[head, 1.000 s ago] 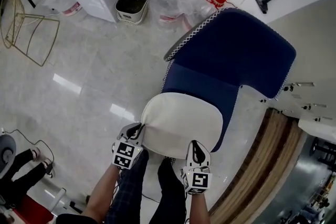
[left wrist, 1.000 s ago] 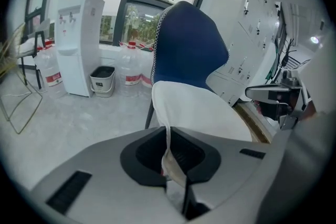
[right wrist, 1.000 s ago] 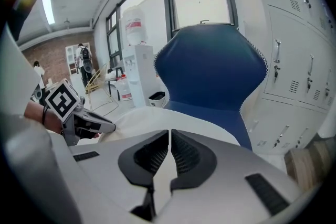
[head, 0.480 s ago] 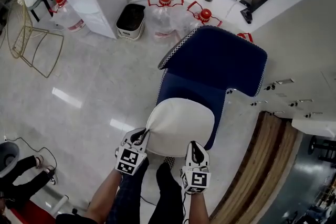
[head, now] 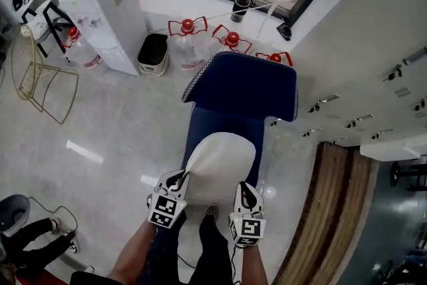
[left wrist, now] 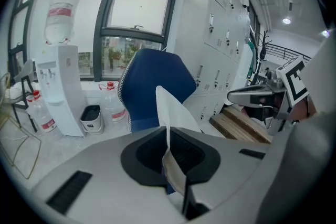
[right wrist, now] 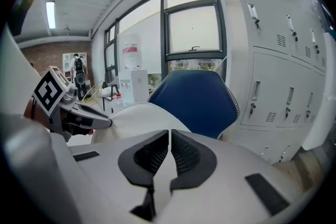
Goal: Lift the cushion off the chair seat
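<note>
Jugs [head: 187,37], bin [head: 153,53] behind chair [head: 240,87]; cushion [head: 220,160] gripped.

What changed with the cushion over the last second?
The white cushion has risen away from the blue chair seat, carried up by the left tool and right tool. Both tools stay shut on its near edge; the chair hasn't moved.

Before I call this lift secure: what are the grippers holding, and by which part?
Both hold the white cushion by its edge nearest the person: the left gripper pinches the left corner, the right gripper the right corner.
</note>
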`<state>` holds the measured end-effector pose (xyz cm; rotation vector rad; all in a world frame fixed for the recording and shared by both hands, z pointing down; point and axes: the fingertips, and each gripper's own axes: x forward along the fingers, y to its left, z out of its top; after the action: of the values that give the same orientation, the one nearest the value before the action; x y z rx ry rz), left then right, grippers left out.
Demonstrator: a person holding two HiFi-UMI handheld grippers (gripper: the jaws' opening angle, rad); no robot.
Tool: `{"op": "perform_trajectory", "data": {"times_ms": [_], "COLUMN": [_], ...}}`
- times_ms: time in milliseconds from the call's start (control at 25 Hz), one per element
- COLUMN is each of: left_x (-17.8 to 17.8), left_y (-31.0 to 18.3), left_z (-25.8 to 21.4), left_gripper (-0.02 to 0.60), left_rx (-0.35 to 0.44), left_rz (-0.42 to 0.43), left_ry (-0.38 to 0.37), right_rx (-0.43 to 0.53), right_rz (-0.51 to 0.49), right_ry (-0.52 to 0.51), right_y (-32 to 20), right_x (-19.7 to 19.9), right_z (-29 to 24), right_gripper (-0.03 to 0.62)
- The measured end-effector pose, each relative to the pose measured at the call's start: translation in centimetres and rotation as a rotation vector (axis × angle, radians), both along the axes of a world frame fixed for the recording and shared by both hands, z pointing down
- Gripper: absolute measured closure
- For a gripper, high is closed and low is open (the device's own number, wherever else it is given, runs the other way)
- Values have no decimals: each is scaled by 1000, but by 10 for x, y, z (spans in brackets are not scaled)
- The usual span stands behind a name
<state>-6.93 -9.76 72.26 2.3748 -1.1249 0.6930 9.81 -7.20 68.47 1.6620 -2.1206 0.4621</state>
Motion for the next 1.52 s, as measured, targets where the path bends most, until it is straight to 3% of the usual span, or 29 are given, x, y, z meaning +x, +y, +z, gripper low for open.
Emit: {"op": "perform_trajectory", "data": {"times_ms": [600,1040,1520], "left_x": [38,5,-11], "left_y": [19,24,61], "left_z": [-111,-208,-317], "left_gripper": [551,551,551], "left_rx": [108,150,151], "left_rz": [53,-14,-1], "left_ry": [-70,-125,-76], "right_rx": [60,140,210], "right_rz": [30,0,-5], "right_ry": [21,33,30], "right_y": [28,31,63], "right_x": [49,47,45], "right_z": [-99,-187,-279], "right_gripper": [559,559,559]}}
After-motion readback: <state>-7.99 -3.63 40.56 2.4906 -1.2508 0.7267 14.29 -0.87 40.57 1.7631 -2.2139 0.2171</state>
